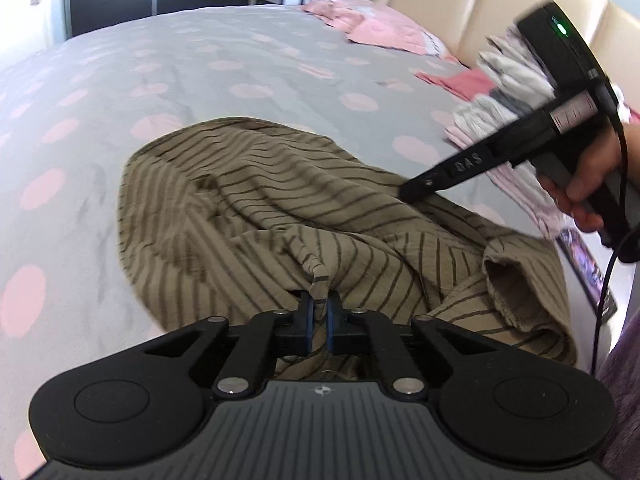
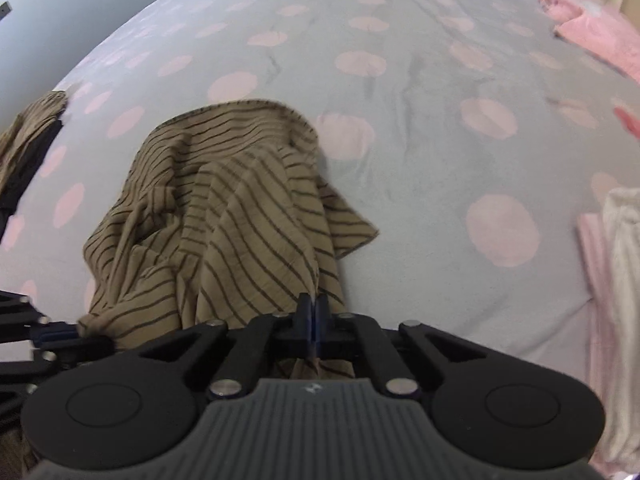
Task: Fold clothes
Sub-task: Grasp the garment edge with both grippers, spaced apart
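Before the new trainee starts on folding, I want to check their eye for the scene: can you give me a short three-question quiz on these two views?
1. True or false: both hand-held grippers are shut on the striped garment.
2. Which colour are the spots on the grey bedcover? A) blue B) pink C) green
3. Fill in: the stack of folded clothes lies toward the ___ of the bed.

Key:
1. True: the left hand-held gripper pinches a fold, the right hand-held gripper clamps cloth.
2. B
3. Headboard.
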Tool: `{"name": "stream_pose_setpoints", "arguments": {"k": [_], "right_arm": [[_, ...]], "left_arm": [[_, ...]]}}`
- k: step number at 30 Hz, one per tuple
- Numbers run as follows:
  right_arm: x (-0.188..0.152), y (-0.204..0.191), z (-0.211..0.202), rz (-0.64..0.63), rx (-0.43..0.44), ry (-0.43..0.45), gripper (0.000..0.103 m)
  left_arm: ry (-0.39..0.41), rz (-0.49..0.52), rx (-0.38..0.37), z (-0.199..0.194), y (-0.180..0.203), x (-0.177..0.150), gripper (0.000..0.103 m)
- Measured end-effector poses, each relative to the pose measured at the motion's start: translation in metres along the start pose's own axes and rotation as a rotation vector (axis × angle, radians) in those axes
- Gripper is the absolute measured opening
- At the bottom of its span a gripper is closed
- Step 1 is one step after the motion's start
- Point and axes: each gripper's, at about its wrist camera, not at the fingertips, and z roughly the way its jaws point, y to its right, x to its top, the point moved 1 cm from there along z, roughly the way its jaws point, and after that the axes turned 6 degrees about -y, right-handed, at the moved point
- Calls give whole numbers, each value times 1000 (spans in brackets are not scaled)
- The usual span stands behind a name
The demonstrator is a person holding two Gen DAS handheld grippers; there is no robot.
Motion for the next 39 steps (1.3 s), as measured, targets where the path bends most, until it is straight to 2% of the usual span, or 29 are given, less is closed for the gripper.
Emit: {"name": "stream_pose_setpoints", "arguments": {"k": [5,8,9,13,18,20,22,24,28,33,34,35,37,39], "right_arm": [[-2,0,-33,-11,-137,108,1],[-6,2,-55,2,-197,184,1],[-9,2,-63,7,-202,202,1],[-22,7,-83,50,-194,220,1],[-38,6,-90,72,-190,225,1],[-42,6,-91,71,-180,223,1],[-44,7,-89,69,-175,221,1],[-45,8,-89,68,-162,216,1],[-47,9,-88,55,-139,214,2],[-46,12,-86,38,-112,201,2],[-45,13,-85,36,-108,197,2],[-45,13,-84,34,-106,192,2],[-44,16,-83,26,-103,186,2],[-43,18,-82,22,-110,183,2]], "left_arm": [[79,-91,92,-44,-25,-5,0],[137,-178,146,-76,-50,-11,0],[147,-199,142,-83,-54,-13,0],[140,-175,91,-83,-44,-15,0],[131,-147,29,-83,-33,-17,1],[126,-132,8,-81,-28,-17,11],[118,-100,14,-71,-20,-12,31],[116,-76,19,-57,-15,-8,38],[110,-38,27,-30,-10,-5,45],[86,-23,-14,-2,-12,1,44],[74,-23,-30,3,-13,2,41],[60,-24,-45,7,-13,3,37],[26,-33,-76,15,-14,3,11],[15,-40,-81,16,-13,2,4]]}}
